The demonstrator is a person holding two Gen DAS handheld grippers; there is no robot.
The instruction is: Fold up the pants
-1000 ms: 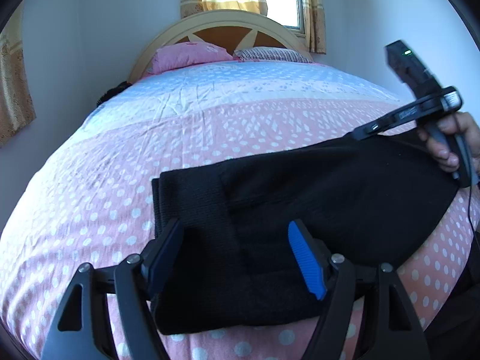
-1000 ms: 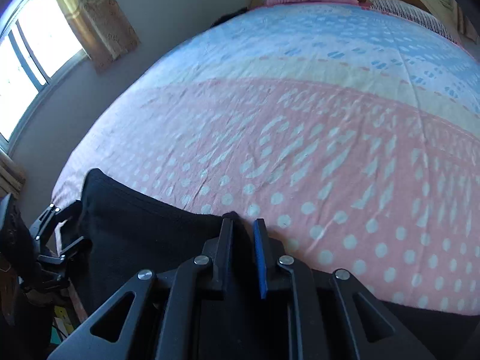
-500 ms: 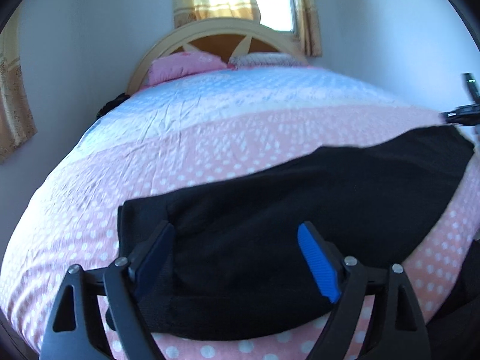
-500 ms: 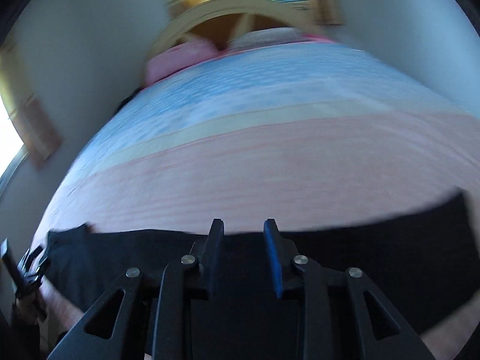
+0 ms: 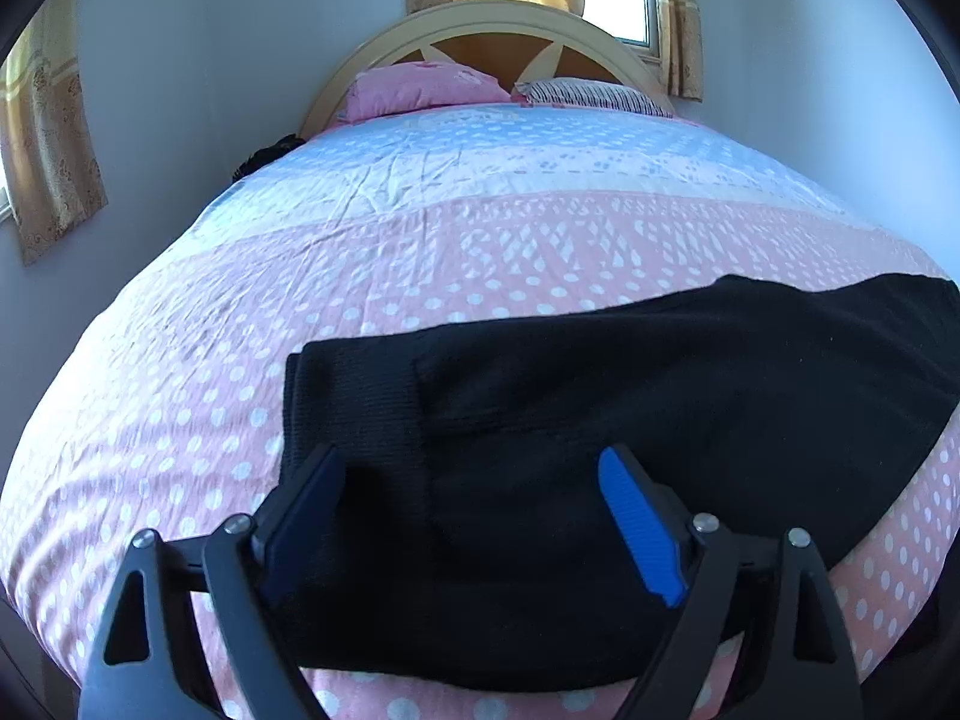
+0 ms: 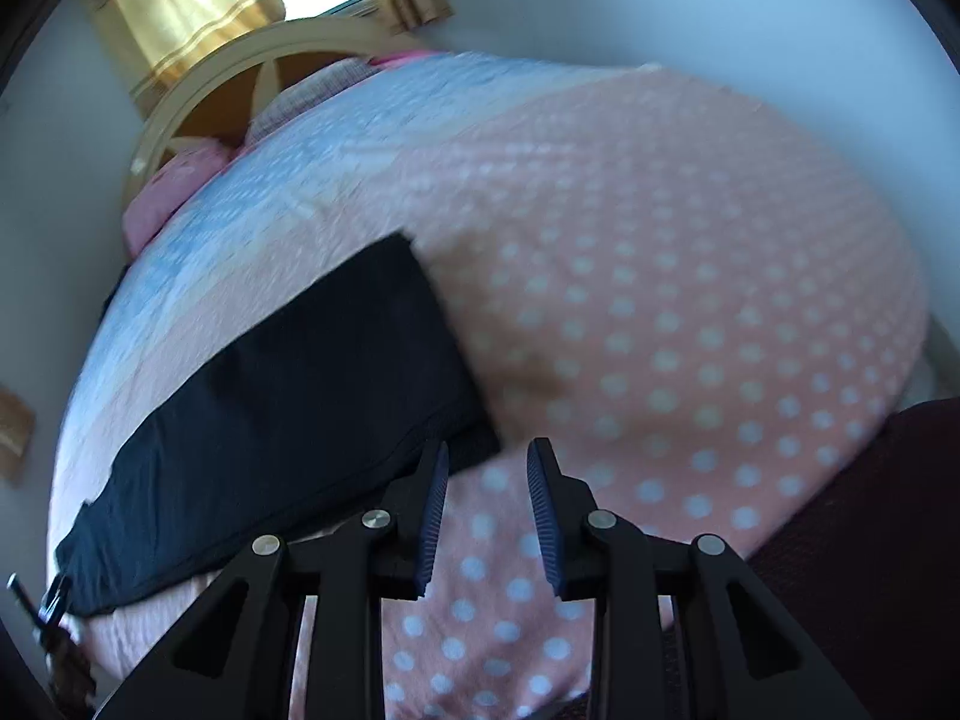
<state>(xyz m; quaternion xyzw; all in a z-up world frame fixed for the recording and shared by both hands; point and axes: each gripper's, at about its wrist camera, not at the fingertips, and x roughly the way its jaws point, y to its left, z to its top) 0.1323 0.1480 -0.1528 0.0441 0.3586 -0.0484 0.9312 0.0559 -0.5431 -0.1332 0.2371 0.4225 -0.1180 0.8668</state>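
Observation:
Black pants [image 5: 600,420] lie folded lengthwise across the near end of the bed, their ribbed waistband [image 5: 354,408] at the left end. My left gripper [image 5: 474,516] hovers open just above the waistband end, with the cloth beneath its wide-set fingers and nothing gripped. In the right wrist view the same pants [image 6: 288,396] stretch away to the left. My right gripper [image 6: 486,510] stands open beside their near corner, over bare bedsheet, holding nothing.
The bed [image 5: 420,252] wears a pink dotted sheet that turns pale blue farther back. A pink pillow [image 5: 420,87] and a striped pillow [image 5: 588,93] rest against the headboard [image 5: 498,30]. Walls and curtained windows surround it. A dark-clothed leg [image 6: 870,540] is at lower right.
My right gripper has let go of the pants' edge, opened, and swung off to their right end over bare sheet. It has left the left wrist view. My left gripper stayed open.

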